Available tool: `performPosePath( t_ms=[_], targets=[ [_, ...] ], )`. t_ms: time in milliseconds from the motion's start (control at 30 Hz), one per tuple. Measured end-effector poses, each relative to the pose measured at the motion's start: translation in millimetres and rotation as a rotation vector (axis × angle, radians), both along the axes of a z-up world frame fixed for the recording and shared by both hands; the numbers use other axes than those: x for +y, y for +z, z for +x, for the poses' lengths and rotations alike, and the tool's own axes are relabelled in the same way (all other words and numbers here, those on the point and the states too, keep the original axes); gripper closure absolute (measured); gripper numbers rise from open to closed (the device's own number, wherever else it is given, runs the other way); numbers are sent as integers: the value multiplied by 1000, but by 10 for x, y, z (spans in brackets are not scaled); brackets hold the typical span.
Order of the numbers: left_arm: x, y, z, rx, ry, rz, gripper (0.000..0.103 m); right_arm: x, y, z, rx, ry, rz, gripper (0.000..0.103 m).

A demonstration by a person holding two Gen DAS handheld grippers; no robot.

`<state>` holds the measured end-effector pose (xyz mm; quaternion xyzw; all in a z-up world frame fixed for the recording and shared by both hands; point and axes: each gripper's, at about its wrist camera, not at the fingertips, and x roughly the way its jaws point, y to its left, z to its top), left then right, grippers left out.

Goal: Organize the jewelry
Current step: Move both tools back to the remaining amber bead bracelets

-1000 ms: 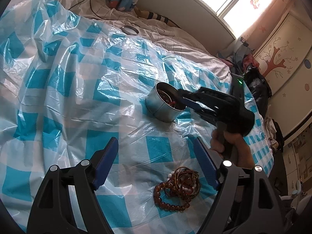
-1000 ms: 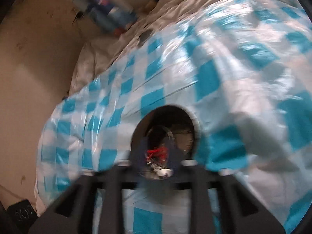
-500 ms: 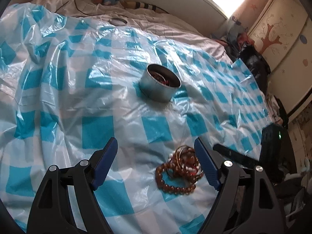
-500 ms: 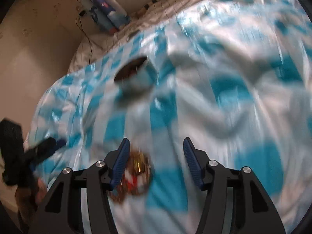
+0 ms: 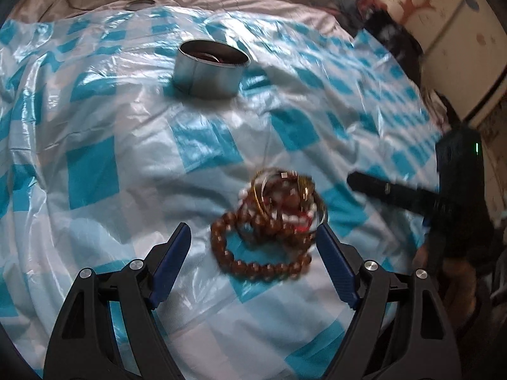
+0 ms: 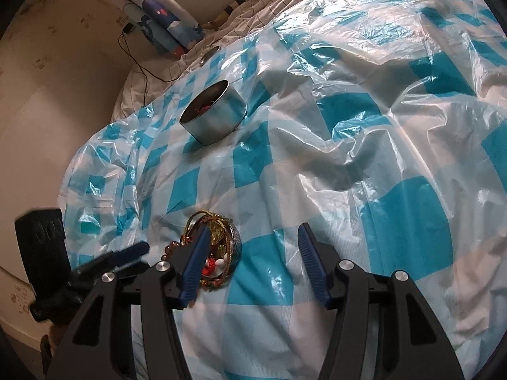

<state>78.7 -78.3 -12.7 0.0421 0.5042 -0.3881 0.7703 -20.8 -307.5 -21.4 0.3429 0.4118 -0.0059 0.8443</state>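
Note:
A pile of jewelry (image 5: 272, 218), brown bead bracelets, gold bangles and a red-and-white piece, lies on the blue-and-white checked plastic sheet (image 5: 95, 171). My left gripper (image 5: 253, 237) is open and empty, its jaws just short of the pile on either side. A round metal tin (image 5: 210, 68) holding some jewelry stands further back. My right gripper (image 6: 252, 234) is open and empty; the pile (image 6: 215, 250) lies at its left finger, partly hidden behind it. The tin (image 6: 214, 114) also shows in the right wrist view.
The sheet covers a bed with wrinkled white bedding (image 6: 253, 3). A round lid (image 5: 139, 2) lies at the sheet's far edge. A cable (image 6: 139, 63) and a rolled blue pillow (image 6: 168, 28) sit by the wall. A dark bundle (image 5: 396, 38) lies at the bed's right.
My right gripper has left the tin, opened, and swung back to the near side of the pile. My left gripper has moved forward, closer to the pile.

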Motion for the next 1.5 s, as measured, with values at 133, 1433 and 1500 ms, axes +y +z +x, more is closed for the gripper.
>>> performPosePath(
  t_ms=[133,1433,1500],
  targets=[
    [-17,-63,-100,-58,-40,56,26,-33,-16,2,-2,-6,25,47],
    [437,-213,38,-49,83,118,79,697,102,304,-19,192,-385,46],
    [430,-215,34,-51,82,121,79,824,65,373,-7,229,-449,48]
  ],
)
